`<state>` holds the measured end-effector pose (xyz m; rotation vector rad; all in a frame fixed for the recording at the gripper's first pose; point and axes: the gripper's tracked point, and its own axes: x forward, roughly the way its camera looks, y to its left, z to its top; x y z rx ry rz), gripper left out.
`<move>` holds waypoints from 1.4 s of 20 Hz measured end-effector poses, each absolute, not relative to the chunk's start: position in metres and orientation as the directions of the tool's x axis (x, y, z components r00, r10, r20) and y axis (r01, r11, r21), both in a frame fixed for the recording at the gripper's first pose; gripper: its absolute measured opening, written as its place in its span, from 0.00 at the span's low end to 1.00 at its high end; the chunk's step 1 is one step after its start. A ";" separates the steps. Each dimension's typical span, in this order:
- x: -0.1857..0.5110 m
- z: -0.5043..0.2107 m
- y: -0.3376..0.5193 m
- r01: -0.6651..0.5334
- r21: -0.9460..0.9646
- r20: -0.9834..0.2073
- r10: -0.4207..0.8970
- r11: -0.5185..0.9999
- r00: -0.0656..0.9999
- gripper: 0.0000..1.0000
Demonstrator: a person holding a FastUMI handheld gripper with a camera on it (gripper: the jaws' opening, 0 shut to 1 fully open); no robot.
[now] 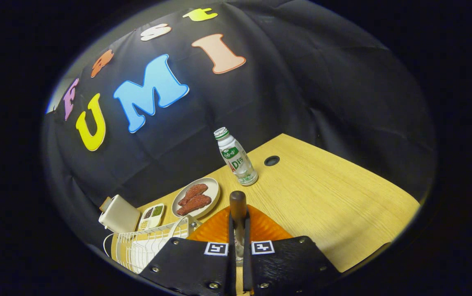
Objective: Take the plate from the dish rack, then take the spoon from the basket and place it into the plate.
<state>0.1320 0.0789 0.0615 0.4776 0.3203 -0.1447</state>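
Gripping the spoon [238, 205] by its stem, the tongs [239, 236] are closed on it, both fingers pressing its sides, and the rounded brown wooden handle end stands up just ahead of the fingertips. Directly below and beyond lies the orange plate [260, 228], ribbed with fine radial grooves, already out on the bench [322, 201], just right of the white wire dish rack [145, 246].

Risks, as I judge them: the stem looks smooth and narrow, so it could pivot or slide between the fingers if the hold slackens early. Let go from too high, it may bounce off the ribbed surface and skid onto the pale wood-grain bench. A drift to the left could knock the rack's wires.

Farther off sit an oval cream dish [215, 189] with two reddish-brown rough-textured food pieces, a small divided tray [152, 216], a boxy cream item [118, 213] and an upright plastic bottle [238, 158] with a green cap; the bottle looks tippable.
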 end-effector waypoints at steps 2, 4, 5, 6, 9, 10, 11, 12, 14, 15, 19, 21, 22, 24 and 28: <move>0.133 0.078 0.074 0.194 0.418 -0.310 -0.061 0.888 0.949 0.06; 0.131 0.101 0.070 0.174 0.409 -0.274 -0.061 0.896 0.960 0.06; 0.130 0.115 0.070 0.160 0.403 -0.253 -0.058 0.901 0.966 0.06; 0.128 0.129 0.071 0.143 0.396 -0.230 -0.052 0.907 0.972 0.06; 0.115 0.176 0.088 0.063 0.368 -0.159 -0.003 0.928 0.987 0.06; 0.111 0.189 0.096 0.031 0.358 -0.138 0.020 0.933 0.990 0.06; 0.107 0.199 0.112 -0.002 0.348 -0.120 0.047 0.937 0.992 0.06; 0.100 0.208 0.125 -0.036 0.339 -0.108 0.077 0.940 0.991 0.06; 0.082 0.223 0.156 -0.110 0.321 -0.088 0.145 0.941 0.985 0.06; 0.071 0.227 0.175 -0.153 0.312 -0.082 0.187 0.938 0.979 0.06; 0.027 0.222 0.258 -0.334 0.277 -0.096 0.371 0.901 0.923 0.06; 0.005 0.208 0.292 -0.412 0.264 -0.114 0.452 0.872 0.885 0.06; -0.006 0.198 0.309 -0.445 0.254 -0.131 0.486 0.859 0.864 0.06; -0.028 0.175 0.339 -0.501 0.243 -0.173 0.545 0.831 0.820 0.06; -0.061 0.128 0.379 -0.582 0.189 -0.260 0.612 0.791 0.747 0.06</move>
